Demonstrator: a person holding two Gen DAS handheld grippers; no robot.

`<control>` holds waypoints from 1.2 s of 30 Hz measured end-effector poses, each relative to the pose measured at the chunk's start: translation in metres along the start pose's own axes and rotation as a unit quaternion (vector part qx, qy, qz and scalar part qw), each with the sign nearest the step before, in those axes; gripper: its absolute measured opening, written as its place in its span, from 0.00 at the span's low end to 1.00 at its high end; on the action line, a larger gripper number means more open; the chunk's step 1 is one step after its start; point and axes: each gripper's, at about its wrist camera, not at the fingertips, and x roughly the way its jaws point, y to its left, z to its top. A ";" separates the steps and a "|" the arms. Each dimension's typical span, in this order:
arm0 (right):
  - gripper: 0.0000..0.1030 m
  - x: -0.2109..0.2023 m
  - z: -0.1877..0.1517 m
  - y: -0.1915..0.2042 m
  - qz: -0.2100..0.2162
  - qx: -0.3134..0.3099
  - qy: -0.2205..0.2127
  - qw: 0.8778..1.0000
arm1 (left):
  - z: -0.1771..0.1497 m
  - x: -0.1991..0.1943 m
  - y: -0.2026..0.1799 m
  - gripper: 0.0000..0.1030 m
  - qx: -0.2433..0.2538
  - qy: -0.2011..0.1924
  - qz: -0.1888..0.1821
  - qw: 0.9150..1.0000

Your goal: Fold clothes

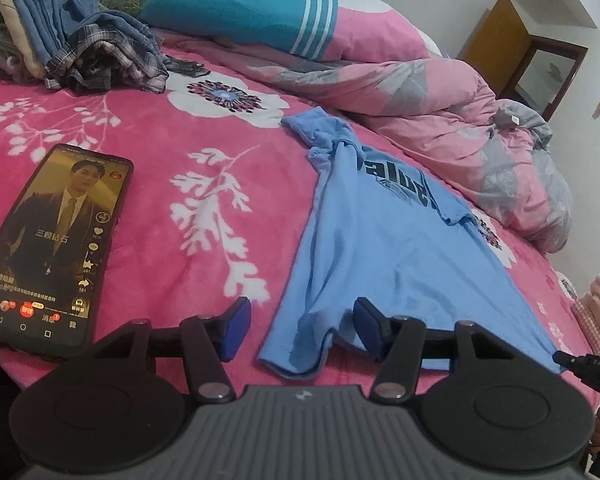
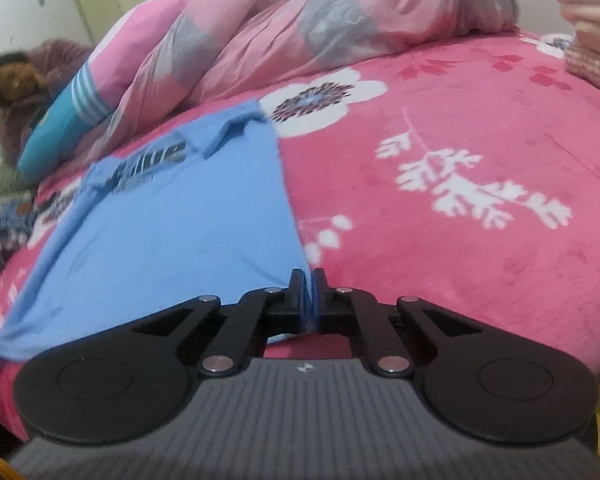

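Pink floral bedding covers the bed (image 1: 148, 184) that carries everything, and a rumpled pink and grey quilt (image 1: 440, 112) is bunched along the far side, well beyond both claws, which leaves the near half free as a folding surface. A heap of unfolded clothes (image 1: 72, 36) sits far ahead and to the left of the left claw, probably the waiting pile.

Directly ahead of both claws lies the blue T-shirt (image 1: 380, 240), spread lengthwise with its printed chest and collar at the far end and its hem nearest, a layout that suits taking the two hem corners at once.

A phone (image 1: 52, 248) with a lit screen lies just left of the left claw, apart from the shirt.

The left claw (image 1: 300, 330) stands half open, its blue pads either side of the near left hem corner; the cloth sits between them, but the pads do not look to be pressing it.

The right claw (image 2: 308, 298) is closed on the opposite hem corner, a sliver of blue fabric pinched between its pads, with the shirt running away ahead and to its left.
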 end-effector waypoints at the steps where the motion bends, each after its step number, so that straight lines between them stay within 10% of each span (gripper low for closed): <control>1: 0.02 0.001 0.001 -0.002 0.002 0.004 0.000 1.000 | 0.001 0.000 0.000 0.56 -0.002 0.002 -0.002 1.000; 25: 0.02 0.004 0.010 -0.025 0.030 0.036 -0.019 0.999 | 0.009 0.006 0.015 0.39 -0.082 0.024 -0.001 0.996; 36: 0.03 0.008 0.010 -0.027 0.043 0.045 -0.015 0.998 | -0.003 0.016 -0.021 0.32 0.060 0.032 0.058 0.996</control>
